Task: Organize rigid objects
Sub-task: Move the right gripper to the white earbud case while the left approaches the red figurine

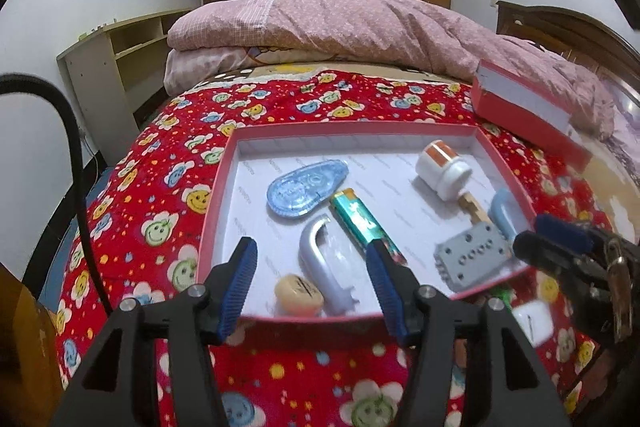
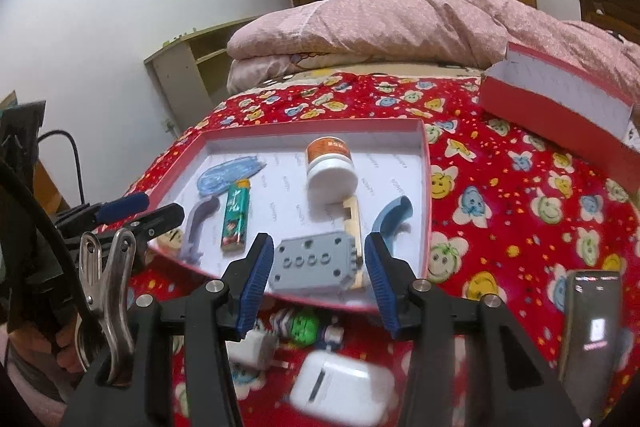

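A shallow pink-rimmed box (image 1: 224, 171) (image 2: 425, 163) lies on the red bedspread. In it are a blue tape dispenser (image 1: 304, 187), a green lighter (image 1: 362, 223) (image 2: 236, 219), a silver handle (image 1: 320, 259), a beige oval piece (image 1: 298, 293), a white jar (image 1: 442, 167) (image 2: 331, 167), a grey perforated block (image 1: 472, 255) (image 2: 312, 263), a wooden strip (image 2: 354, 227) and a blue handle (image 2: 394, 219). My left gripper (image 1: 312, 291) is open over the box's near edge. My right gripper (image 2: 316, 279) is open above the grey block.
In front of the box lie a white earbud case (image 2: 340, 391), a white plug (image 2: 256, 347) and a green toy (image 2: 302, 327). A phone (image 2: 592, 327) lies at right. The box lid (image 2: 560, 103) rests by folded pink quilts (image 1: 340, 27).
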Action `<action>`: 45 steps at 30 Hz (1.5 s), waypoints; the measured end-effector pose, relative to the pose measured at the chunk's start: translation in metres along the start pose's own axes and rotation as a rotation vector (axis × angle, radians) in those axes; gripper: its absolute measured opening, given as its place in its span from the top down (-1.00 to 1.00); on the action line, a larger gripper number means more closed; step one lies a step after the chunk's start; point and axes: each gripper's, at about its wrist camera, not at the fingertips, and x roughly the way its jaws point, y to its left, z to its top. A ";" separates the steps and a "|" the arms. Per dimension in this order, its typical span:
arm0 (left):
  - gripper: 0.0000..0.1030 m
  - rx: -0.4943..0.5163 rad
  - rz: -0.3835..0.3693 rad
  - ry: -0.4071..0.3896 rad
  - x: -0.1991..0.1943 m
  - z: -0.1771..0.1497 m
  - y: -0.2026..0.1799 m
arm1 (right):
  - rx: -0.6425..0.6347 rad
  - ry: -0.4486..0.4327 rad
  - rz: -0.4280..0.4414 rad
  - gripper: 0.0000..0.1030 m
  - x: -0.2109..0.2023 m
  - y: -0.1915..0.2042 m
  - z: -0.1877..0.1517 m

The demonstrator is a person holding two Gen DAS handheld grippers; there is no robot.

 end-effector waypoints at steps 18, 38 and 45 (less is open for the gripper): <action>-0.17 0.044 -0.080 0.037 -0.023 -0.039 -0.037 | -0.008 0.109 -0.050 0.03 -0.043 0.001 -0.067; 0.25 0.075 -0.097 0.110 0.016 -0.055 -0.056 | 0.025 0.064 0.001 -0.21 -0.032 -0.004 -0.098; 0.61 0.085 -0.109 0.098 0.008 -0.059 -0.057 | 0.075 0.046 0.055 -0.23 -0.035 -0.012 -0.099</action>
